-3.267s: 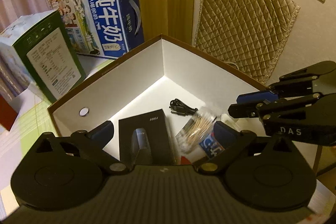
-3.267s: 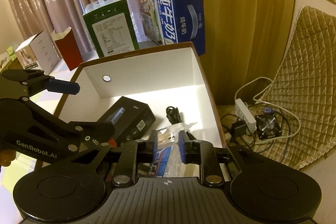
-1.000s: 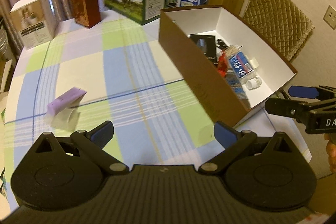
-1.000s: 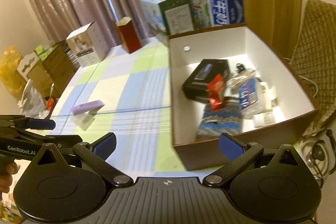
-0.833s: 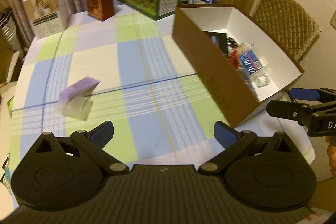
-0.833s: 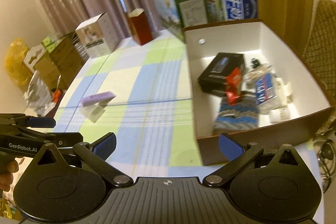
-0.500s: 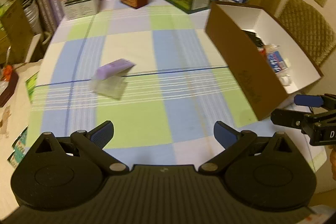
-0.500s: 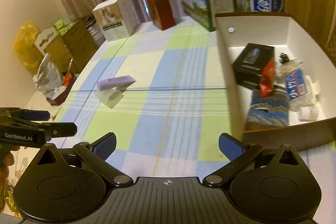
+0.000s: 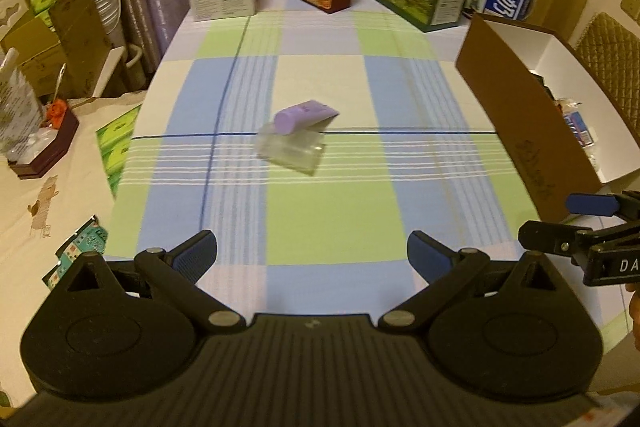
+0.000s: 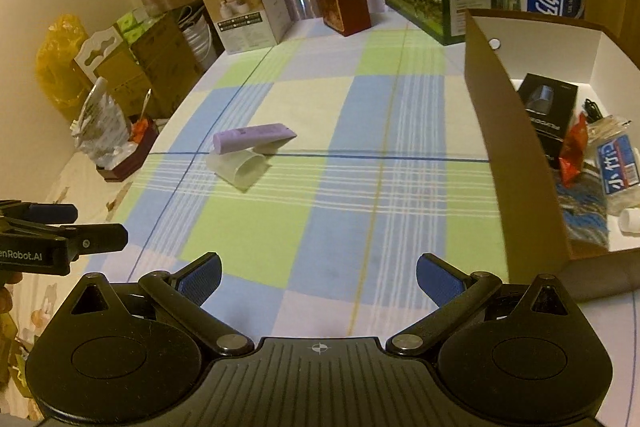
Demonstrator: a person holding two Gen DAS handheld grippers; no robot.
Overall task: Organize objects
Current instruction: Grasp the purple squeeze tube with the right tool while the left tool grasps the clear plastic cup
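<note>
Both tongs hang released and empty above the near edge of the checked bench [image 9: 320, 211]: left tongs [image 9: 312, 255] spread wide, right tongs [image 10: 319, 273] likewise. At 12 o'clock from the left tongs, mid-bench, a purple tube [image 9: 306, 115] rests tilted across a clear plastic case [image 9: 292, 149], touching it. At 2 o'clock stands the brown cardboard box [image 10: 516, 163], holding a black carton [image 10: 546, 107] and a water bottle [image 10: 618, 163].

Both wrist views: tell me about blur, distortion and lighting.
Left wrist view: the purple tube and clear case are smeared by motion blur, and fisheye bends the tablecloth lines. Right wrist view: sharper on the tube, with the box wall slightly soft. Both have a dim, warm yellow cast.
</note>
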